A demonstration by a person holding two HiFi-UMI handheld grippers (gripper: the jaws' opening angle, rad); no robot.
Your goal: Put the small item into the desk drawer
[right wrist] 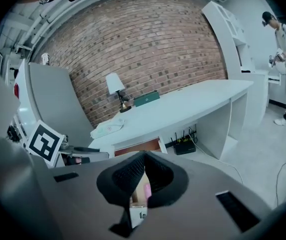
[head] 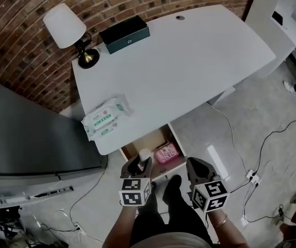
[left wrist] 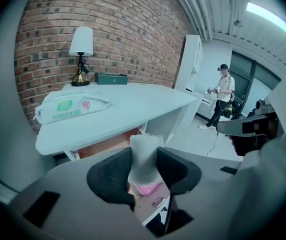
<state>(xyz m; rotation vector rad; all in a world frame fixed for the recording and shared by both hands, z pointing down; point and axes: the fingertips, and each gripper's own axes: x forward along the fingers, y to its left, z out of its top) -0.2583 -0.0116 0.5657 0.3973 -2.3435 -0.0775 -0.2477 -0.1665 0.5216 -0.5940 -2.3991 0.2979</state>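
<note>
My left gripper (head: 140,163) (left wrist: 144,166) is shut on a small white packet (head: 145,154) (left wrist: 144,156), whose top sticks up between the black pads. It hangs over the front of the open desk drawer (head: 177,139) (left wrist: 103,145), which is pulled out under the white desk (head: 189,61). A pink item (head: 166,152) (left wrist: 147,188) lies in the drawer, just right of the packet. My right gripper (head: 195,165) (right wrist: 143,156) stands to the right of the drawer front, its jaws together with nothing between them.
On the desk stand a lamp (head: 65,27), a dark green box (head: 124,33) and a pack of wipes (head: 105,117). A grey cabinet (head: 29,138) stands at the left. Cables (head: 272,138) and a power strip (head: 252,177) lie on the floor. A person (left wrist: 223,96) stands far off.
</note>
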